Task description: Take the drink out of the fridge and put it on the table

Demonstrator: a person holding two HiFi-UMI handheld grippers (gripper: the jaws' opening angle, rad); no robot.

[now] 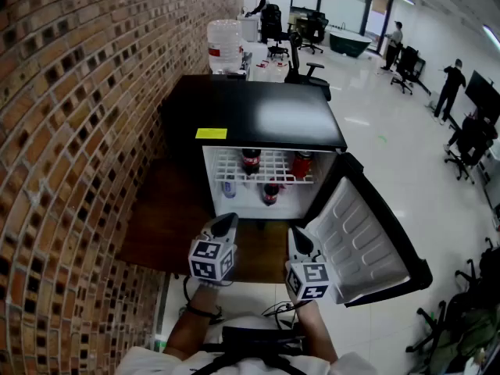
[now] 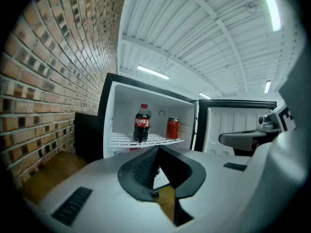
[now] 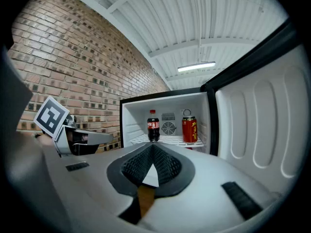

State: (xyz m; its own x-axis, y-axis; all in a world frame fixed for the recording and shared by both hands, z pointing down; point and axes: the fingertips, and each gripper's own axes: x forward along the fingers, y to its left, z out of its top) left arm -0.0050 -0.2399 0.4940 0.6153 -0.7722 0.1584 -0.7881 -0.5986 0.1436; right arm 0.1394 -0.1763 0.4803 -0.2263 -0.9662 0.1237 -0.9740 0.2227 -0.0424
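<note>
I hold the left gripper and right gripper, fingers together and empty, before the open fridge. The cola bottle stands upright on its upper shelf. It is likely rigid, cold-slick and fairly heavy, best gripped mid-body.

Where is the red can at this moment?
In the head view the red can stands at the right end of the fridge's upper wire shelf, right of the cola bottle.
</note>
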